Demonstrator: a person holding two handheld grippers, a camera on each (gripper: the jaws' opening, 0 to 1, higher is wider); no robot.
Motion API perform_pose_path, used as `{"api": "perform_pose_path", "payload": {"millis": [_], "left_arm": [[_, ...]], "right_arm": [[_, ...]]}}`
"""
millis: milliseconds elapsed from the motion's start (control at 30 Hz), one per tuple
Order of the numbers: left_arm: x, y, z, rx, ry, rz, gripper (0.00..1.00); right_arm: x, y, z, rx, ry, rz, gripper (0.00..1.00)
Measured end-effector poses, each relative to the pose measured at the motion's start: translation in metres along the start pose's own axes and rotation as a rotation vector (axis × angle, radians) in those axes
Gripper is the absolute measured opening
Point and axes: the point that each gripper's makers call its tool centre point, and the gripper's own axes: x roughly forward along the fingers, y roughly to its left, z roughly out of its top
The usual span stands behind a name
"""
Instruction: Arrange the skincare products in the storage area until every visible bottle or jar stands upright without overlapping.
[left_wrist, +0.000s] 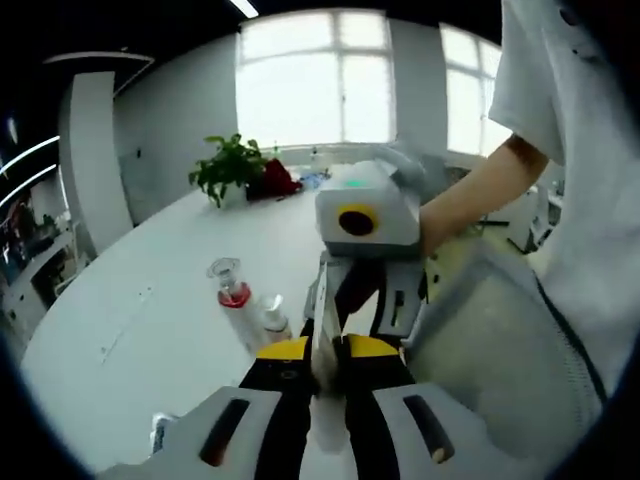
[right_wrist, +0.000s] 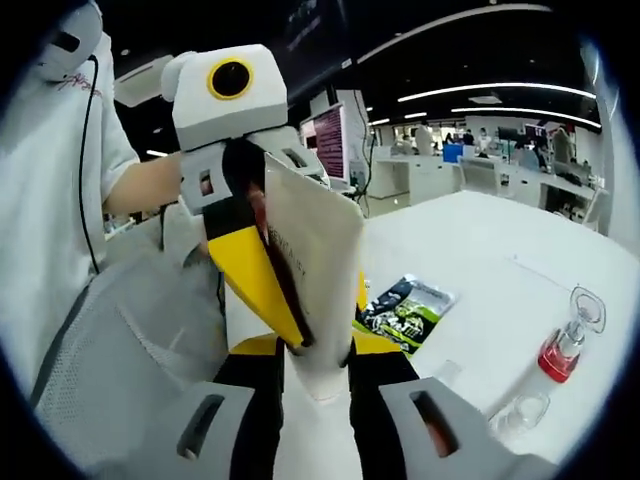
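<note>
Holding a flat white sachet (right_wrist: 318, 270) between both tools, we have the left gripper (right_wrist: 288, 335) and the right gripper (right_wrist: 318, 372) clenched on it together, lifted above the white table (right_wrist: 480, 260). Off to the side, a red-filled bottle (right_wrist: 565, 350) stands upright near a clear bottle (left_wrist: 272, 318), and a green packet (right_wrist: 405, 312) lies flat. A grey mesh basket (left_wrist: 505, 340) waits close by. We judge the tidying barely begun.

— What sits at the far end of the white counter (left_wrist: 150, 300)?
— A leafy potted plant (left_wrist: 228, 166), red flowers (left_wrist: 276, 180) beside it, under bright windows (left_wrist: 315, 75).
— And nearer?
— A green-black packet (right_wrist: 405, 312), lying flat.
</note>
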Motion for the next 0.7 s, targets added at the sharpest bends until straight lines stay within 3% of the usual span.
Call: {"api": "perform_pose_path", "payload": {"millis": [233, 700], "left_arm": [[0.009, 0.016, -0.004, 0.006, 0.013, 0.004, 0.07], [0.030, 0.074, 0.008, -0.021, -0.092, 0.043, 0.07]], "right_arm": [[-0.009, -0.012, -0.013, 0.043, 0.003, -0.065, 0.32], [-0.040, -0.025, -0.044, 0.140, 0.013, -0.179, 0.36]]}}
